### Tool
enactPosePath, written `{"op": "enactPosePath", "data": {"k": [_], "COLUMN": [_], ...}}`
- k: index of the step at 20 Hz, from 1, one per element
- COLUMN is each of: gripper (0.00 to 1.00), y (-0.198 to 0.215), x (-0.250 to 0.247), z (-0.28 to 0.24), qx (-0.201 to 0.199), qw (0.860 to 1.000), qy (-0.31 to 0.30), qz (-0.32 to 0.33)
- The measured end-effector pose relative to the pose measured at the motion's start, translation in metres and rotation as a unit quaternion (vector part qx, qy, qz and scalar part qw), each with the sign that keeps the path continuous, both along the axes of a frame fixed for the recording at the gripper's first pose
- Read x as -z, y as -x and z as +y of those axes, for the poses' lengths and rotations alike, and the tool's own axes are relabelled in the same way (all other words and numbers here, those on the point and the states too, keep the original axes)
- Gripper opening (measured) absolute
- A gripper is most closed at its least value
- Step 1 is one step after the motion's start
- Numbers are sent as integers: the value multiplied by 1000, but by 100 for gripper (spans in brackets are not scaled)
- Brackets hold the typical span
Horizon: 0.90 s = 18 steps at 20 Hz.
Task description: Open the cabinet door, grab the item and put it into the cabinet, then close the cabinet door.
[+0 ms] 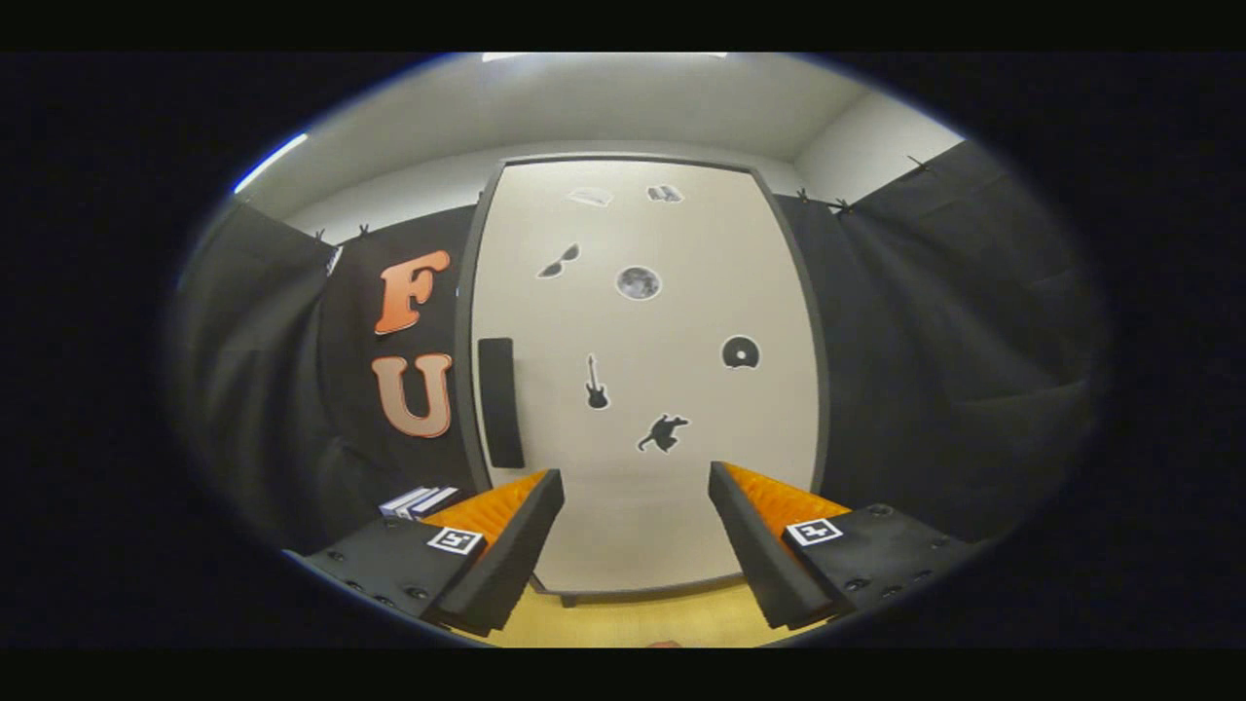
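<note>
Nothing appears done yet: cabinet door flush shut ahead, its handle untouched, hand-held gripper spread and empty, probable item on the desk beside the cabinet

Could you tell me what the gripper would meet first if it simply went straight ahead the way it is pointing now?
Most likely the closed cabinet door. The gripper is open, with nothing between its fingers, and it faces the door's lower half, right of the dark handle. How far off the door stands is unclear.
</note>
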State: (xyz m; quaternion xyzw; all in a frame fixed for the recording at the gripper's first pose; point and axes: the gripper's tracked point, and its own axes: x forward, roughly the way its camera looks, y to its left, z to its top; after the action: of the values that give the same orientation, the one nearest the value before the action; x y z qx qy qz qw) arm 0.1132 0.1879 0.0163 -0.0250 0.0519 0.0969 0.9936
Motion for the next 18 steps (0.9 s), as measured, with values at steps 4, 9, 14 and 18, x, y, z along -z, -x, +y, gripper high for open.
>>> {"op": "enactPosePath", "data": {"k": [4, 9, 14, 18], "gripper": [97, 97, 96, 77], "y": [-23, -54, -86, -95], "x": [-9, -11, -5, 5], "z": [53, 101, 110, 109], "qx": [-22, -38, -8, -2], "qw": [1000, 999, 998, 997], "qy": [6, 10, 43, 49], "qz": [-5, 19, 40, 65]}}
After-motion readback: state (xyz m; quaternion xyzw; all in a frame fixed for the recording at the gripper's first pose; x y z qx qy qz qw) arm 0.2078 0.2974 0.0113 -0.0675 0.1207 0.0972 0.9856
